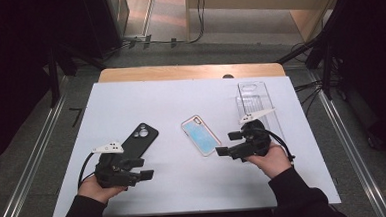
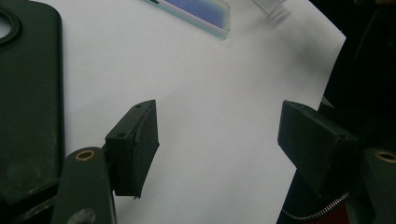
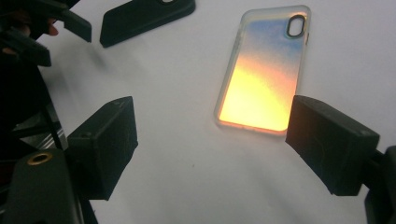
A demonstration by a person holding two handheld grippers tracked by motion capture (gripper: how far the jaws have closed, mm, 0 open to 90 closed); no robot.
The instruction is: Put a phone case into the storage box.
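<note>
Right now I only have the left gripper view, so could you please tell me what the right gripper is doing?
Observer: The right gripper hangs beside the iridescent phone case, its jaws open with nothing between them.
Operator: Thank you. Is there anything behind it?
Observer: Yes, a clear plastic tray lies flat near the table's far right corner.
Operator: And the dark slab at my left edge, what is it?
Observer: A black phone case, camera cutout at its far end, lying just beyond the left gripper.
</note>
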